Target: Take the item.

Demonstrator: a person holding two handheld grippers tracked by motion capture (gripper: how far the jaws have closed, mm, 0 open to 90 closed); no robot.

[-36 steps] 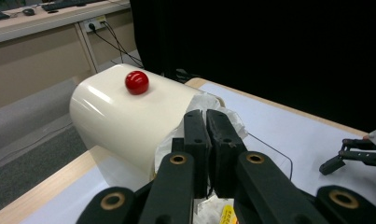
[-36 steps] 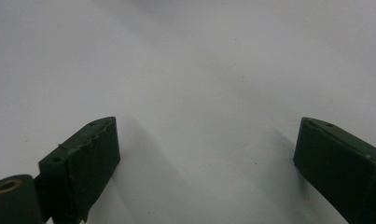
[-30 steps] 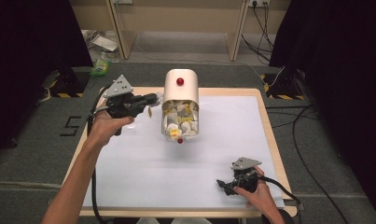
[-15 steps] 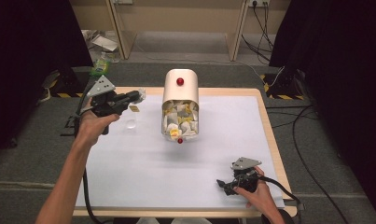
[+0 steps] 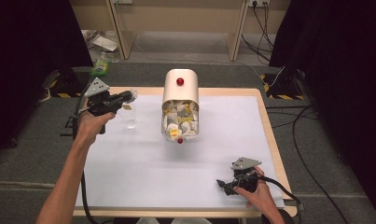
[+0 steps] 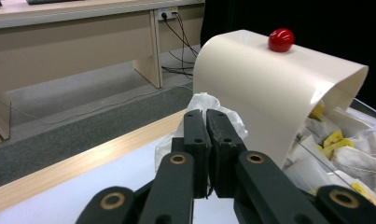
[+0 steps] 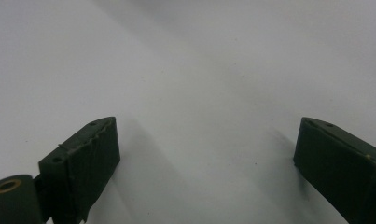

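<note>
left gripper jaws clamped on white tea bag above clear glass, right gripper jaws wide apart

Cream box with red knob; white-and-yellow sachets inside; white sachet in black left tool.

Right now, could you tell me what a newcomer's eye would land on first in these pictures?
First the cream box with its red knob, mid-table at the far edge, its open front full of tea bags. Next the left gripper, shut on a white tea bag above a clear glass.
</note>
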